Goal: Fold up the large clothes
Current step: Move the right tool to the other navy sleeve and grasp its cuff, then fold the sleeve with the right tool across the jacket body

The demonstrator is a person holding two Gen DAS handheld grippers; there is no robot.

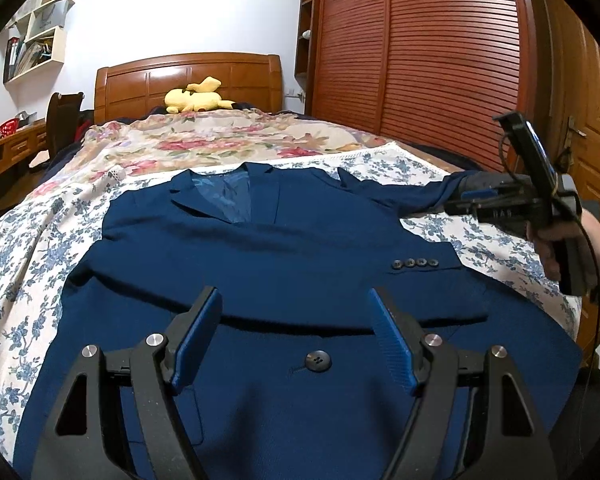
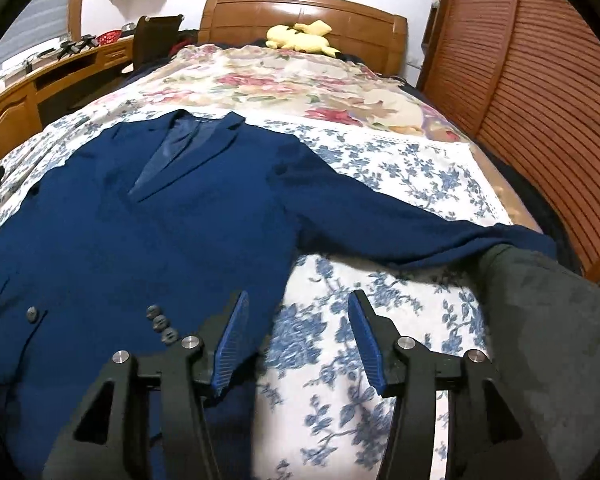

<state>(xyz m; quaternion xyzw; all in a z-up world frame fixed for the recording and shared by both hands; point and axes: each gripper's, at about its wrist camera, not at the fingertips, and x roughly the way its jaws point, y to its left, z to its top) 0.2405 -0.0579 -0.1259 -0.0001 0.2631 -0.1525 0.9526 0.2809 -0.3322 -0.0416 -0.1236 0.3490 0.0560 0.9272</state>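
Left wrist: left gripper (image 1: 295, 312) hovers over the lower front of the jacket (image 1: 260, 264), jaws spread wide, nothing between them. Jacket lies face up on the floral sheet (image 1: 32, 240) covering the bed (image 1: 188, 80), collar toward the headboard. One sleeve is folded across the chest, its cuff buttons (image 1: 415, 263) on the right side; front button (image 1: 318, 360) sits just ahead of the jaws. Right gripper (image 1: 476, 196) is at the far right, next to the outstretched other sleeve (image 1: 412, 194); can't tell from here whether its jaws are apart. Plush (image 1: 194, 98) sits by the headboard, wardrobe (image 1: 420, 60) on the right.

Right wrist: right gripper (image 2: 296, 332) has jaws apart, empty, over the sheet (image 2: 400, 168) just beside the jacket's (image 2: 140, 232) side edge. Outstretched sleeve (image 2: 400, 220) runs right across the sheet; its end goes behind a dark grey cloth (image 2: 560, 320) at the lower right. Cuff buttons (image 2: 162, 322) near the left finger. Slight motion blur low in frame.
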